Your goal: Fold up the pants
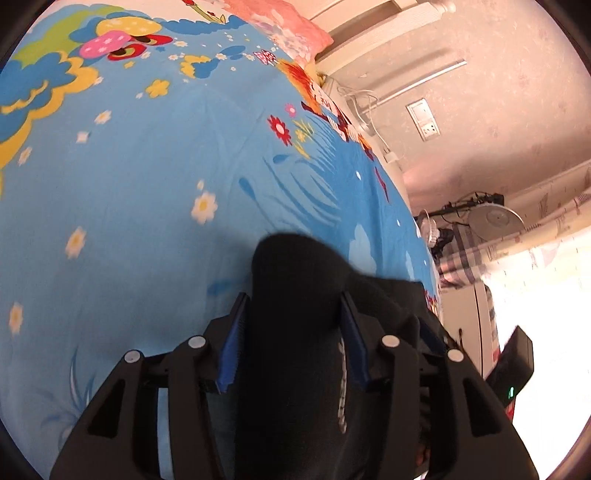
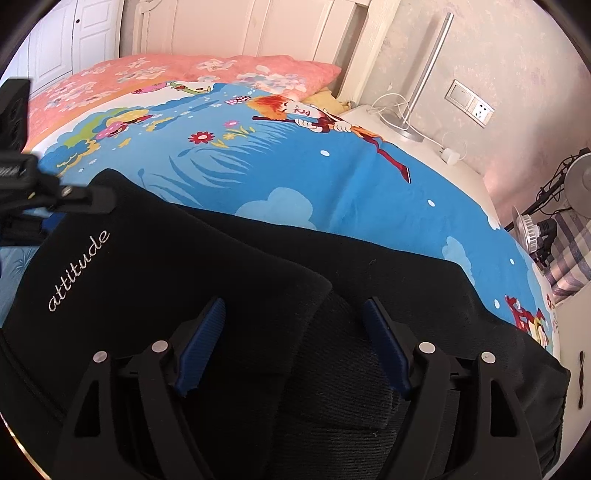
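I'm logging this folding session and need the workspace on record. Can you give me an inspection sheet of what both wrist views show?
Surface: bed sheet, blue cartoon print, mostly flat.
Job's things: black pants with "attitude" lettering, partly folded on the sheet.
Clutter: pink floral pillow at the headboard.
Grippers: left tongs with black fabric between the pads; right tongs spread apart over the pants.
Cables: white cord around the lamp base on the nightstand.
Surroundings: wall socket, fan, white headboard.
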Available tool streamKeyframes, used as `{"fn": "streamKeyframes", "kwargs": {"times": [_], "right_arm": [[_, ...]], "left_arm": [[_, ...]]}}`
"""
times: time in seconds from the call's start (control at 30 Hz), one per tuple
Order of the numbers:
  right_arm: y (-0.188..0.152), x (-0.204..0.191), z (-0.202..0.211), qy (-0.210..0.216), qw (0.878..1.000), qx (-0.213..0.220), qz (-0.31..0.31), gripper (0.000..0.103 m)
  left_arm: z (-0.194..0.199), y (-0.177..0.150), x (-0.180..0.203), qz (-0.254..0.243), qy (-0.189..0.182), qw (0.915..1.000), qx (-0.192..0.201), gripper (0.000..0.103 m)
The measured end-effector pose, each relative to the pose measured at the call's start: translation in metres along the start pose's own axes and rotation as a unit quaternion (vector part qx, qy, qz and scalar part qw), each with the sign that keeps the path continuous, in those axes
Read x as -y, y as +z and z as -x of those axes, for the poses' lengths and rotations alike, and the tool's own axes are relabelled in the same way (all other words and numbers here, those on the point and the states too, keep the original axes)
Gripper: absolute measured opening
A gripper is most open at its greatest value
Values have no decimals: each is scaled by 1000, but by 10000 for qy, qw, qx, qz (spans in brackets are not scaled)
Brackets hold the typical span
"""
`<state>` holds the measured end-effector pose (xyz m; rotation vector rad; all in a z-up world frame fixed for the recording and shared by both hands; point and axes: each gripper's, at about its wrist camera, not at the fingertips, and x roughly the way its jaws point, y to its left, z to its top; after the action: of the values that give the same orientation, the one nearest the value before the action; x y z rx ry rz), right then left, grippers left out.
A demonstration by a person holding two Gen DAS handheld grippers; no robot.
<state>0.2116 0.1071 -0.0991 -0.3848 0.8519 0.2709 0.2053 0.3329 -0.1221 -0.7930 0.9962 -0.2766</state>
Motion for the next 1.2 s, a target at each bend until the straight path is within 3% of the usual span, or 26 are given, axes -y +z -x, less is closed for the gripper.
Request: {"fn": "streamKeyframes", "kwargs": {"times": [0.1, 0.2, 0.37, 0.5, 0.67, 0.77, 0.83, 0.9, 1.0, 1.1, 1.2], "right_arm": [[0, 1, -1, 28, 10000, -13, -50, 75], [0, 2, -2, 64, 9999, -17, -83, 75], [1, 6, -4, 170, 9997, -46, -188, 77], [0, 7, -4, 182, 9997, -38, -184, 78], [4, 8, -4, 141, 9998, -154, -40, 84], [20, 4, 14, 34, 9989, -418, 210, 85], [41, -9, 51, 185, 9988, -50, 455, 85], [61, -26, 76, 378, 9967, 16, 722, 88], [91, -58, 84, 1305, 9867, -547, 803, 88], [105, -102, 65, 1317, 9755, -1147, 1341, 88], [109, -125, 44, 1359, 9691, -1540, 1369, 87]], "left_arm": [[12, -27, -2, -218, -159, 9995, -133, 49], [29, -53, -17, -88, -631, 9979, -127, 49], [48, -89, -19, -358, -912, 9951, -128, 49], [56, -101, -25, 54, -1034, 9946, -57, 49], [60, -111, -19, 76, -815, 9966, 79, 49], [62, -112, -13, -35, -582, 9981, 190, 41], [67, -115, -4, -126, -566, 9977, 355, 38], [71, -115, 6, -225, -407, 9979, 451, 38], [79, -118, 29, -514, 0, 9968, 616, 38], [84, -122, 54, -825, 470, 9922, 810, 37], [88, -130, 75, -1141, 854, 9845, 1026, 37]]}}
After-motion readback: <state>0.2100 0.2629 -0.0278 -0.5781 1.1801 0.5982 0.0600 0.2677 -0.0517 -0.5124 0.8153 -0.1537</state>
